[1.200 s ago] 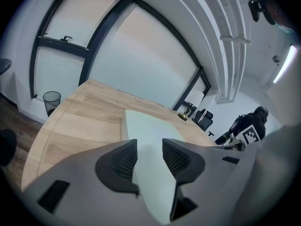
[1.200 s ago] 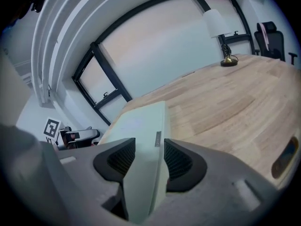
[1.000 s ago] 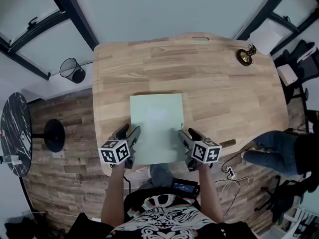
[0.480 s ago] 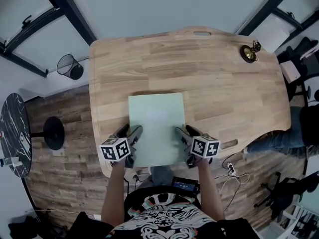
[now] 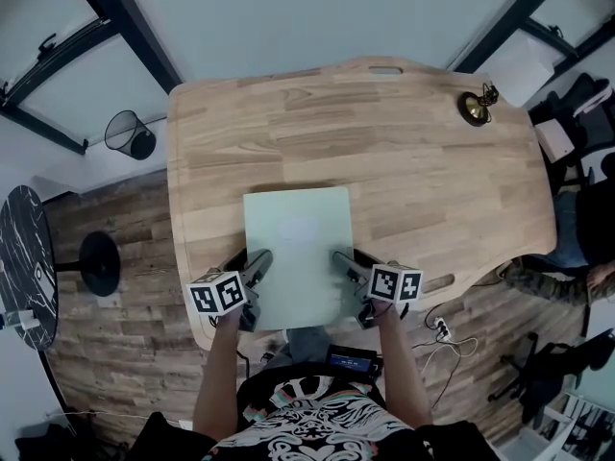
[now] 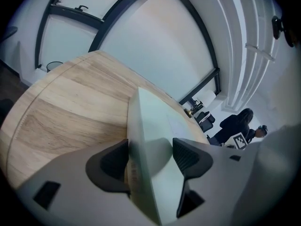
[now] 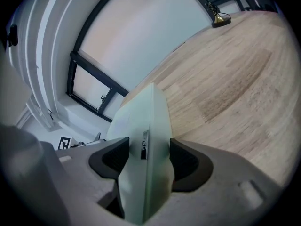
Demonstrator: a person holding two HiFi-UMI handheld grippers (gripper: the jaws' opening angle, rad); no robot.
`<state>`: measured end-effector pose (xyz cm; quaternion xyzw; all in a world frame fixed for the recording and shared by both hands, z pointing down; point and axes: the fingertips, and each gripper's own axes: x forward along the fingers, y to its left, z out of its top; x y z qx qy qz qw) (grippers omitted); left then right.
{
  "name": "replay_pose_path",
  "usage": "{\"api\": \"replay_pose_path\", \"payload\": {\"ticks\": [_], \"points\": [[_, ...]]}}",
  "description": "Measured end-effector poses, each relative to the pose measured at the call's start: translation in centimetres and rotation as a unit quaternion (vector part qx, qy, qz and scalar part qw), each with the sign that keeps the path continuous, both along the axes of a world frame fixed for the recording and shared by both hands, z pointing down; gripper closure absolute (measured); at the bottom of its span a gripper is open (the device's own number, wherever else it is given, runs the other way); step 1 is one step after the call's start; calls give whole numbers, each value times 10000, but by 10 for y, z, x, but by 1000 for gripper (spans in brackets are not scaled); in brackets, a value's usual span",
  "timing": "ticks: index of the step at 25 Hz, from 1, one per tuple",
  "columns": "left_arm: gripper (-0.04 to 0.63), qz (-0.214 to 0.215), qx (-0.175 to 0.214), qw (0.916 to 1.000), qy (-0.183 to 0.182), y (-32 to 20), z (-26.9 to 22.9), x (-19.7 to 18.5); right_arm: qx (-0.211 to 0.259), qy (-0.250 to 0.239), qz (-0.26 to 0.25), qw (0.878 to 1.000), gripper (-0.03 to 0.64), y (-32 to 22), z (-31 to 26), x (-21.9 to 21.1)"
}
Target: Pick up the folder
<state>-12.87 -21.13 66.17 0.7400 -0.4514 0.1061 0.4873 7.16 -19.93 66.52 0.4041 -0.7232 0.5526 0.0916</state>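
Both left gripper point(image 5: 248, 260), right gripper point(image 5: 350, 258) opening astride folder point(image 5: 296, 238).

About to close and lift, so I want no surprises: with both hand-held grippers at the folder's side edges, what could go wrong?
1. The left hand-held gripper and right hand-held gripper have just been opening their jaws; each straddles only a thin edge of the folder, so a shallow bite may slip.
2. Both sit at the near end; the far end could sag or drag on the table.
3. Uneven lifting could twist it.
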Motion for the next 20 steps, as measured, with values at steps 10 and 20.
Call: {"api": "replay_pose_path", "payload": {"ticks": [10,20], "points": [[305,-111,16,9999,-91,-1,-1,4,269,185,-53,9995,362,-4,-7,-1],[305,-213,-29,9997,-128,0,-5,1,365,487,-101,9981,365,-6,-10,-4]]}}
